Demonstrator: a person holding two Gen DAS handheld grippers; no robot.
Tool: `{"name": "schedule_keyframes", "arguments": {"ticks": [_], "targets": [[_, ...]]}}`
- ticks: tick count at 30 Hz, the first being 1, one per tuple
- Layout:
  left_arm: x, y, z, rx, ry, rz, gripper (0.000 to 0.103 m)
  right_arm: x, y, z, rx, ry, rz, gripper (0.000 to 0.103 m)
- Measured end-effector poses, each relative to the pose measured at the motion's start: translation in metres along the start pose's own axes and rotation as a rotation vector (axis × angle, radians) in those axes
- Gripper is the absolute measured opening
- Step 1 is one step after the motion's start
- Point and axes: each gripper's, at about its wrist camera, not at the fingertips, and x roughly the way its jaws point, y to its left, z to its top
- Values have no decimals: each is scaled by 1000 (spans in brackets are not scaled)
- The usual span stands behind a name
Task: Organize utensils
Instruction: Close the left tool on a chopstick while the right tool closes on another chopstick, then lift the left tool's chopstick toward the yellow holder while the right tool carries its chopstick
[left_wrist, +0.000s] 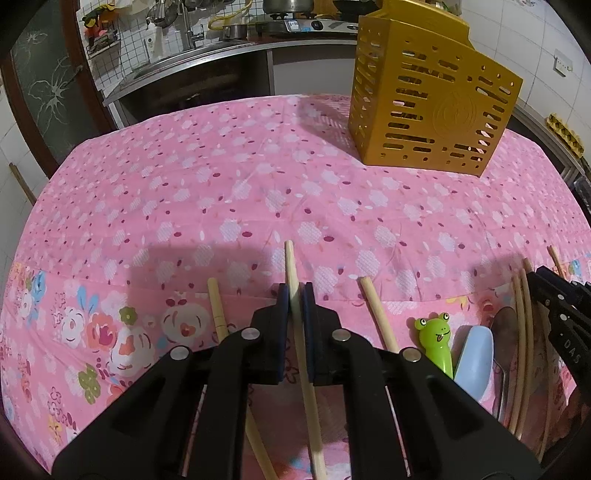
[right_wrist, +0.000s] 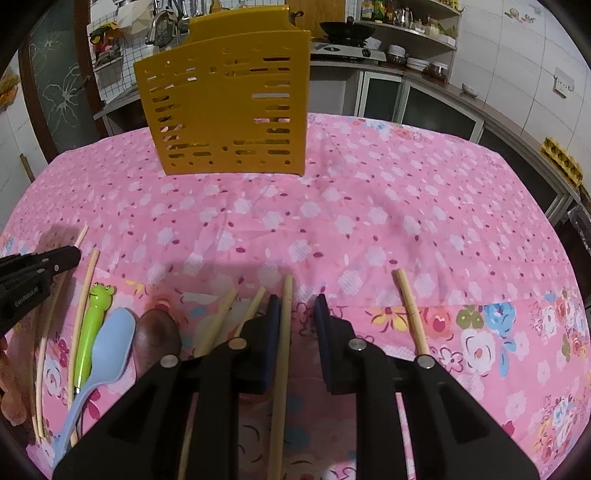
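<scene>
Beside the frog utensil (left_wrist: 436, 341), 1 blue spoon (left_wrist: 474, 363) lies, yellow holder (left_wrist: 428, 99) beyond.

Pink floral tablecloth (left_wrist: 221, 192); kitchen counter (right_wrist: 424, 79)

We lose the lower end of the chopstick (left_wrist: 300, 350) at the bottom edge of the left wrist view. At lower left of the right wrist view, the blue spoon (right_wrist: 110, 343) handle runs behind the right gripper (right_wrist: 297, 310), whose body also covers part of the brown spoon (right_wrist: 157, 338).
</scene>
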Motion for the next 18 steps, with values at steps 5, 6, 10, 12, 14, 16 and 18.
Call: {"name": "schedule_keyframes", "arguments": {"ticks": [5, 6, 10, 12, 14, 16, 18], "targets": [[-1, -2, -1, 4, -13, 3, 4, 1, -2, 0, 20, -16, 21, 9], [-2, -2, -1, 6, -16, 2, 4, 0, -2, -1, 21, -21, 22, 8], [-6, 0, -5, 1, -26, -13, 4, -2, -5, -4, 40, -43, 36, 7], [-7, 0, -6, -1, -29, -19, 4, -3, -7, -5, 51, -51, 43, 7], [-8, 0, -7, -5, -34, -24, 4, -4, -9, -4, 60, -58, 48, 7], [-8, 2, -8, -9, -42, -30, 4, -5, -10, -5, 68, -67, 50, 7], [-8, 2, -8, -12, -46, -35, 4, -6, -12, -5, 74, -75, 53, 7]]}}
